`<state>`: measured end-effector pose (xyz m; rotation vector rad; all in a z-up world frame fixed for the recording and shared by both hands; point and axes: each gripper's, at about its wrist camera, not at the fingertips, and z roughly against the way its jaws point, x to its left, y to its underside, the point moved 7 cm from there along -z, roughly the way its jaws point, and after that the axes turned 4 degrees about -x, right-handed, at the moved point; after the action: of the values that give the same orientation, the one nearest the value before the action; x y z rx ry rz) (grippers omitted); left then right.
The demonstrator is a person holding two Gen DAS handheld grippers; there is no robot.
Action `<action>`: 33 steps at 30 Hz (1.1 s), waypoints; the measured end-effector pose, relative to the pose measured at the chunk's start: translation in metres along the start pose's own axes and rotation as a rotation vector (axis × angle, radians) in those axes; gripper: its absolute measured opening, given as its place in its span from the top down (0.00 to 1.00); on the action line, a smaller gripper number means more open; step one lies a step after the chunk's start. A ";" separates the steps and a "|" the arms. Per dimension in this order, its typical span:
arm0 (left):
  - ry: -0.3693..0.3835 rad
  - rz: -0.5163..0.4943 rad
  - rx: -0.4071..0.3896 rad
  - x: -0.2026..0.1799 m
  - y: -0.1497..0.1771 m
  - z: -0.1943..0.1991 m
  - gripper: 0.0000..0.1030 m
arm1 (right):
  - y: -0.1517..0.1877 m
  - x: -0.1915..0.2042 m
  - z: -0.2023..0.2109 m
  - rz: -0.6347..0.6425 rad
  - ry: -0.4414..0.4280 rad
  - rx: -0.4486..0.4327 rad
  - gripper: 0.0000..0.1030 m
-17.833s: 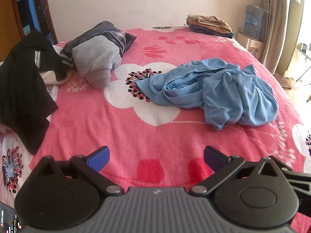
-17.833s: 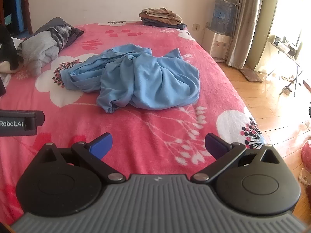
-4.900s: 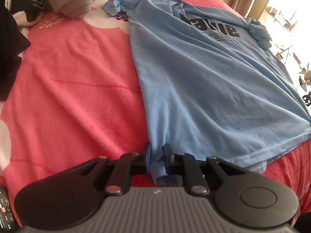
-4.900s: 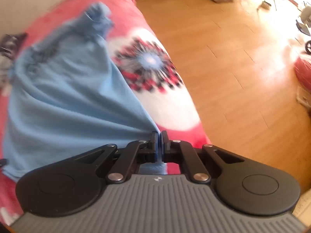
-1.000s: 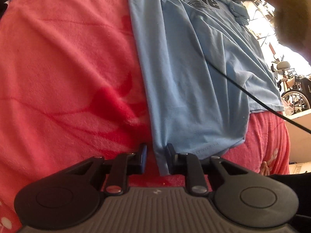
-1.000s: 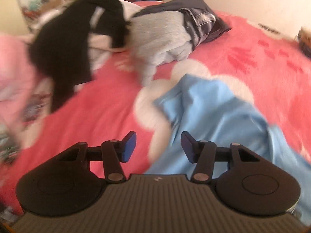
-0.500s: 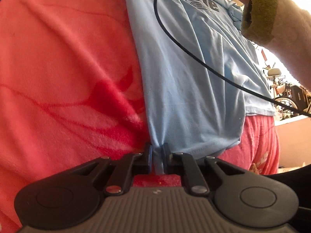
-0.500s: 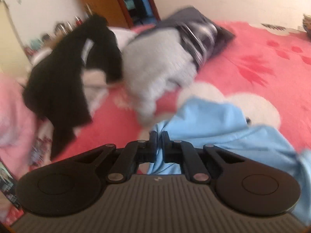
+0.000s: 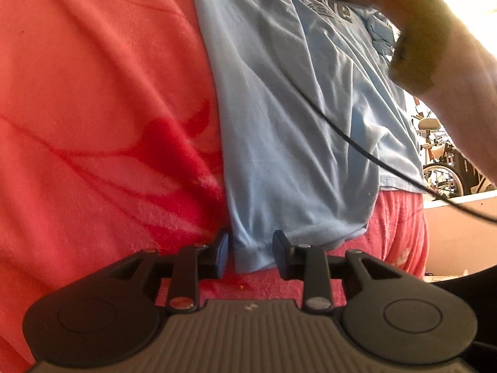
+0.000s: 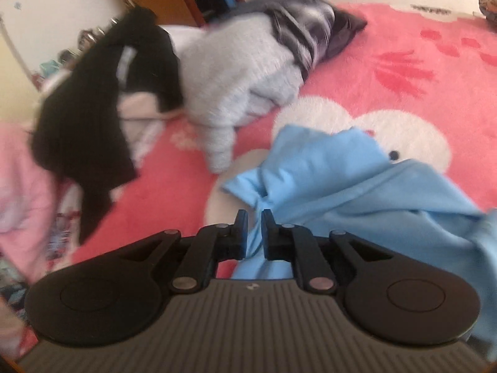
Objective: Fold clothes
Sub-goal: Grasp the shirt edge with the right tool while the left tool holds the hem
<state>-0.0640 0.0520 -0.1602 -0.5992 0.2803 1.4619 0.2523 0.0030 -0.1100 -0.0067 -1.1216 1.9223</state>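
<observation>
A light blue T-shirt (image 9: pixel 295 124) with dark lettering lies flat on the pink flowered bedcover (image 9: pixel 93 108). Its near hem corner sits between the fingers of my left gripper (image 9: pixel 251 244), whose jaws are opening; the pads stand clear of the cloth on both sides. In the right wrist view the same T-shirt (image 10: pixel 357 180) is bunched at its sleeve. My right gripper (image 10: pixel 254 217) is narrowly closed on that sleeve, with blue fabric filling the gap, and its jaws are starting to open slightly.
A person's forearm (image 9: pixel 450 62) and a black cable (image 9: pixel 341 130) cross above the shirt. Behind the sleeve lie a grey sweater (image 10: pixel 242 71), a black garment (image 10: pixel 93 108) and a dark plaid one (image 10: pixel 304 21). Bicycles stand past the bed's right edge.
My left gripper was pinched on the hem corner half a second ago and has now parted. The right gripper closed on the sleeve, then moved lower and nearer, gathering the fabric.
</observation>
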 end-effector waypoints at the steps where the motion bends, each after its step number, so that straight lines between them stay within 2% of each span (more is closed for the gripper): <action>1: 0.000 0.006 -0.003 0.000 0.000 0.000 0.69 | 0.002 0.002 0.017 -0.013 -0.031 -0.009 0.87; 4: 0.006 0.041 -0.013 0.004 0.002 0.002 0.69 | 0.019 0.007 0.072 -0.088 -0.141 -0.027 0.84; 6: 0.010 0.076 -0.018 0.007 0.003 0.002 0.75 | 0.040 0.009 0.108 -0.156 -0.208 -0.027 0.84; 8: -0.015 0.098 -0.023 0.011 0.003 0.000 0.91 | 0.070 0.012 0.140 -0.220 -0.249 -0.009 0.84; 10: -0.033 0.124 -0.034 0.012 0.003 -0.002 0.94 | 0.099 0.016 0.168 -0.235 -0.227 0.006 0.84; 13: -0.072 0.101 -0.058 0.006 0.004 0.003 0.97 | 0.138 0.015 0.203 -0.202 -0.126 0.036 0.84; 18: -0.097 0.128 -0.061 0.015 0.007 0.023 0.98 | 0.182 0.004 0.243 -0.141 0.116 0.124 0.84; 22: -0.122 0.177 -0.092 0.026 0.004 0.030 0.98 | 0.206 0.006 0.267 -0.154 0.139 0.111 0.84; 26: -0.102 0.235 -0.091 0.034 0.005 0.026 0.98 | 0.225 0.040 0.269 -0.005 0.080 0.146 0.82; 28: -0.096 0.249 -0.092 0.036 0.005 0.025 0.98 | 0.234 0.061 0.266 0.116 0.038 0.183 0.71; 30: -0.097 0.249 -0.094 0.037 0.004 0.026 0.98 | 0.246 0.085 0.263 0.297 0.031 0.214 0.67; 33: -0.105 0.239 -0.099 0.035 0.004 0.024 0.98 | 0.261 0.107 0.258 0.529 0.047 0.255 0.67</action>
<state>-0.0682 0.0949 -0.1596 -0.5812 0.2030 1.7401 -0.0954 -0.1560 -0.0985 -0.2274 -0.8914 2.5097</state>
